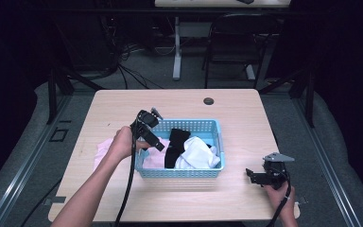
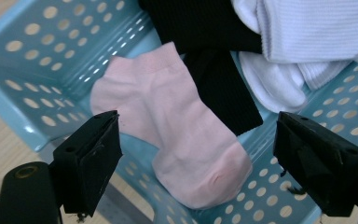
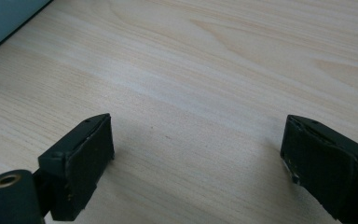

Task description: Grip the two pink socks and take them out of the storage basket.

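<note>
High view: a light blue perforated basket sits near the middle of a pale wooden table, holding a jumble of socks, while a person's two forearms reach in from the near edge. The left gripper, held in the person's left hand, hangs over the basket's left end with its jaws spread wide and nothing between them. Left gripper view: directly beyond those parted jaws a pink sock lies flat on the basket's floor beside the left wall, its toe pointing toward the gripper and its cuff toward the basket's middle; the jaws stand to either side of the toe end, apart from the fabric. A black sock lies just beside the pink one, touching its edge, and white socks are heaped further toward the basket's right end, partly over the black one. Back in the high view, a second pink piece of cloth rests on the table just outside the basket's left wall, partly hidden by the left hand. The right gripper, in the right hand, sits low over bare wood to the right of the basket's front corner, well apart from it. Right gripper view: its jaws are wide apart and empty above the wood grain, a corner of the basket at upper left.
</note>
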### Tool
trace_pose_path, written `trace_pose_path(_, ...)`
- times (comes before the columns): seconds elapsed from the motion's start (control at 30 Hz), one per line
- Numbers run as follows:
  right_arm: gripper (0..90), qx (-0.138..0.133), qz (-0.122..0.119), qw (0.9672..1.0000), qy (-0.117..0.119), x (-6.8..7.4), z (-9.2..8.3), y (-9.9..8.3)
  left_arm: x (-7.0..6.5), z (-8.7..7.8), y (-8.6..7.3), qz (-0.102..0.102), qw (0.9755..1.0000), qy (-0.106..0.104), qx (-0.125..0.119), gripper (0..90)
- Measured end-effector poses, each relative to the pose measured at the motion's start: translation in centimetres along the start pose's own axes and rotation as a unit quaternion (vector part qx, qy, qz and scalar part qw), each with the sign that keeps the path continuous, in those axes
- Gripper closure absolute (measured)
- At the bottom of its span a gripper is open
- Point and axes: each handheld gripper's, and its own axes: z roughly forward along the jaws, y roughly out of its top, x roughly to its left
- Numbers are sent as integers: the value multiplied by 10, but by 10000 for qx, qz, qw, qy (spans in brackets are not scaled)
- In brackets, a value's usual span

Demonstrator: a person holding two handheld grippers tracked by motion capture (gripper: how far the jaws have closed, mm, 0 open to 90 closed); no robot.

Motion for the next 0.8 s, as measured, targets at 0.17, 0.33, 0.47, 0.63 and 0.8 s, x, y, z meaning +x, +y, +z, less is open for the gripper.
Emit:
trace_pose_path(0.17,89,-1,1,10000,-11,0,0,0,1,12,0,2,9999,-77,85,209)
trace_pose_path(0.33,89,-2,2,10000,-11,0,0,0,2,25,-1,-37,9998,-94,193,279)
trace_pose_path(0.47,89,0,1,10000,-10,0,0,0,6,35,-2,-89,9995,-148,263,332)
trace_pose_path(0.63,89,1,-1,10000,-3,0,0,0,8,46,-4,-131,9991,-176,370,387)
trace_pose_path(0.8,89,-2,1,10000,-9,0,0,0,11,51,-3,-192,9987,-140,443,434)
